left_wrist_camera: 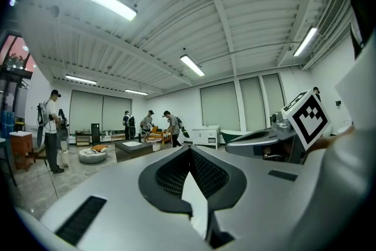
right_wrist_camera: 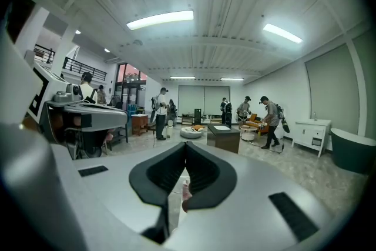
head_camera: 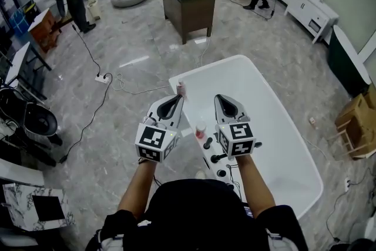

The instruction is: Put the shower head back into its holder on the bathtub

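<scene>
The white bathtub lies below and ahead of me in the head view. Small black fittings sit on its near rim, partly under my right gripper; I cannot pick out the shower head or its holder among them. My left gripper hovers over the tub's left rim with its jaws together and nothing between them. My right gripper is beside it over the tub, jaws shut and empty too. The left gripper view shows its own shut tips pointing level across the room. The right gripper view shows the same.
Two pink bottles stand on the tub's left rim near the grippers. A dark cabinet stands beyond the tub. Cables and a power strip lie on the floor at left. Several people stand at the far end.
</scene>
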`<state>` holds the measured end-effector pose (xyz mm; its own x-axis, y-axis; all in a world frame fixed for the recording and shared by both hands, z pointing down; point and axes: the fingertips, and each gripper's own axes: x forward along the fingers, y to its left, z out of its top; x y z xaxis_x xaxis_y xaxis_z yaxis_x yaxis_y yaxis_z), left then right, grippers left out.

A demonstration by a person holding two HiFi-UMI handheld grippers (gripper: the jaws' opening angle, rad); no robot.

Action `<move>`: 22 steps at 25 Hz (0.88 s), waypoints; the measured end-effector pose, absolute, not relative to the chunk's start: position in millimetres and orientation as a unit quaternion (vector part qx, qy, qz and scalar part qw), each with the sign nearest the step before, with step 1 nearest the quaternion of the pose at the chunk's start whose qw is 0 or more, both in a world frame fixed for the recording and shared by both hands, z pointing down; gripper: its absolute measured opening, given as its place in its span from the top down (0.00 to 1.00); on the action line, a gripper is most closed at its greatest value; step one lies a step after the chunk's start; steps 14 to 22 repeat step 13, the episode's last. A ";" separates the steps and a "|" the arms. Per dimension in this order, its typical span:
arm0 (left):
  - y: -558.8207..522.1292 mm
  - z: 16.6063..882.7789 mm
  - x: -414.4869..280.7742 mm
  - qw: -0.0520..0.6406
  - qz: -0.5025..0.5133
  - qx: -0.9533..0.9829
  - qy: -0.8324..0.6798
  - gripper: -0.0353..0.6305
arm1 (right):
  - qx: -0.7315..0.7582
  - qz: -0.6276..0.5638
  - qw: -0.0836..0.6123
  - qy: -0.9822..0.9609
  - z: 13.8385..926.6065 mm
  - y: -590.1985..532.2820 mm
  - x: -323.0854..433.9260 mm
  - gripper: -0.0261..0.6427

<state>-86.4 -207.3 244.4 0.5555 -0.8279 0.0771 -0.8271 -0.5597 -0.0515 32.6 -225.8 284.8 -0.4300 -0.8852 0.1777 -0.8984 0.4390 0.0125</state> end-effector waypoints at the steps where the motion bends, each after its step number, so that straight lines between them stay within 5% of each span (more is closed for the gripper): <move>1: -207.8 245.8 -86.5 0.005 -0.047 -0.882 0.469 0.93 | 0.528 0.042 0.080 -0.844 286.1 -226.3 32.3 0.93; 22: -212.2 241.7 -88.1 0.010 -0.053 -0.879 0.473 0.93 | 0.527 0.038 0.092 -0.844 290.4 -229.2 27.9 0.93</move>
